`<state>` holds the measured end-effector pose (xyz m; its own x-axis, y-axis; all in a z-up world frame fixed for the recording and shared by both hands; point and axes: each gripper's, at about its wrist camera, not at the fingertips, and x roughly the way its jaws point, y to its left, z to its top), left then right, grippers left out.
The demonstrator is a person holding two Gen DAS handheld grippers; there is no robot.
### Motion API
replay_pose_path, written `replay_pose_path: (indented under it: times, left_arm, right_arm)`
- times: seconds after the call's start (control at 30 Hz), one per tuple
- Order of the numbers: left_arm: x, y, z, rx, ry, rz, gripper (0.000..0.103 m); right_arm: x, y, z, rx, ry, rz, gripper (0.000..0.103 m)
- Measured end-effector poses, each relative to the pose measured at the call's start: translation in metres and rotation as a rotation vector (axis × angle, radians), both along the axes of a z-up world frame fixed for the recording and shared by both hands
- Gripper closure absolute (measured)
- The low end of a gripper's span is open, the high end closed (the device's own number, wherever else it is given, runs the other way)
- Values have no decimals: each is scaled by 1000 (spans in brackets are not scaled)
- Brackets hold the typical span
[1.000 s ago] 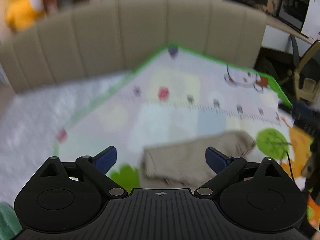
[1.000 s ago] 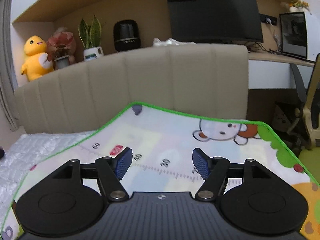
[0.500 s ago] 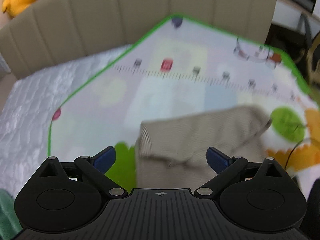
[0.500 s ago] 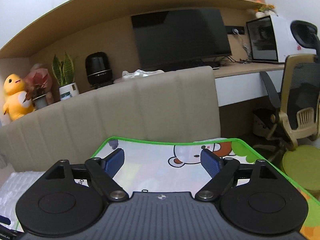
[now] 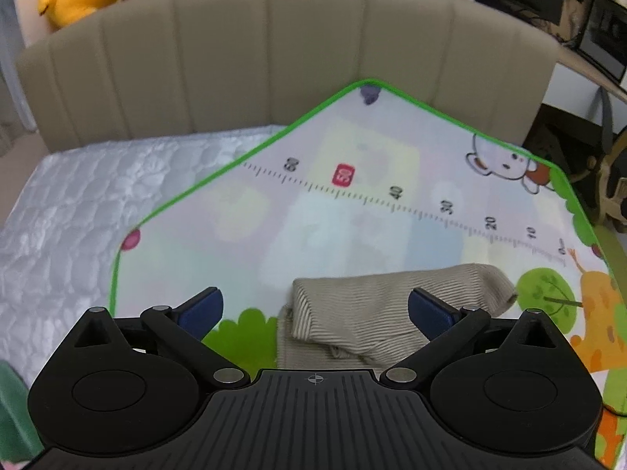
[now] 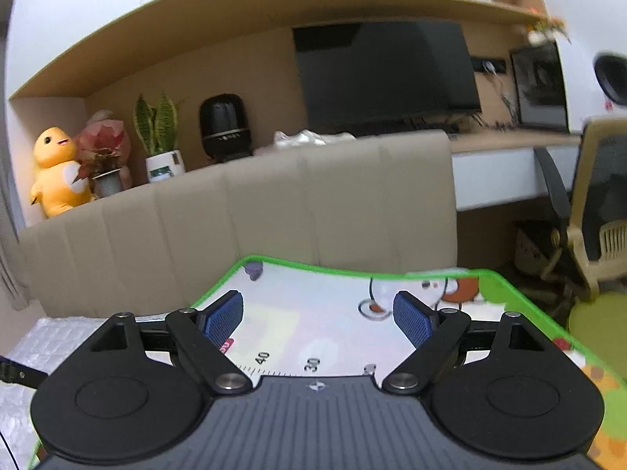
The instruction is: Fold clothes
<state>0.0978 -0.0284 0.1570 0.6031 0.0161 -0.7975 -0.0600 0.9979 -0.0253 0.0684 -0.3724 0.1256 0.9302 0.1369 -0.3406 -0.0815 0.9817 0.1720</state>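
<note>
A beige ribbed garment (image 5: pixel 376 305) lies folded on a colourful play mat (image 5: pixel 352 211) with a green border, in the left wrist view. My left gripper (image 5: pixel 315 311) is open and empty, held just above the garment's near part. My right gripper (image 6: pixel 317 319) is open and empty, raised over the mat (image 6: pixel 313 313) and pointing toward the headboard. The garment does not show in the right wrist view.
The mat lies on a white quilted mattress (image 5: pixel 78 203) against a beige padded headboard (image 5: pixel 274 58). Behind it a shelf holds a yellow plush toy (image 6: pixel 57 172), a potted plant (image 6: pixel 158 145) and a black speaker (image 6: pixel 225 129). A monitor (image 6: pixel 386 74) and office chair (image 6: pixel 603 203) stand at right.
The left gripper has pulled back and steadied over the garment. The right gripper rose to face the room, then swung left and dipped slightly toward the mat. Both stayed open.
</note>
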Motion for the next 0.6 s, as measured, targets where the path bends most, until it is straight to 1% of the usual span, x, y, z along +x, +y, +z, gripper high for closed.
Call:
replay_pose_path:
  times: [0.03,0.07,0.13,0.17,0.23,0.3,0.37,0.43,0.5,0.57,0.6]
  left_arm:
    - [-1,-1,-1,-4,-5,-7,0]
    - [-1,-2,-4,-5,-4,-14,0]
    - [-2,-2,-15,0,27,-21,0]
    - [-2,-1,-23,9,57,-25,0]
    - [-4,2,-30,24,78,-25,0]
    - [-3,7,-29,8,69,-1,0]
    - [1,12,-25,-39,60,33,0]
    - [7,10,-19,-70,37,23,0]
    - [11,4,-19,-63,20,1,0]
    - [15,0,-29,-77,35,-28,0]
    - [17,-1,-37,-87,54,-40,0]
  right_arm:
    - [1,2,-1,-5,1,-1,11]
    - [2,4,-1,-11,1,-2,10]
    - [4,8,-3,-21,2,-3,10]
    - [5,11,-3,-27,3,-4,10]
    - [7,15,-5,-37,4,-6,10]
    - [8,16,-8,-30,10,-14,10]
    - [5,17,-11,-16,14,-17,10]
    - [3,17,-13,-25,8,-8,10]
    - [2,18,-14,-41,2,-4,10]
    - [5,16,-15,-31,-10,-1,8]
    - [10,15,-19,-15,-1,-8,7]
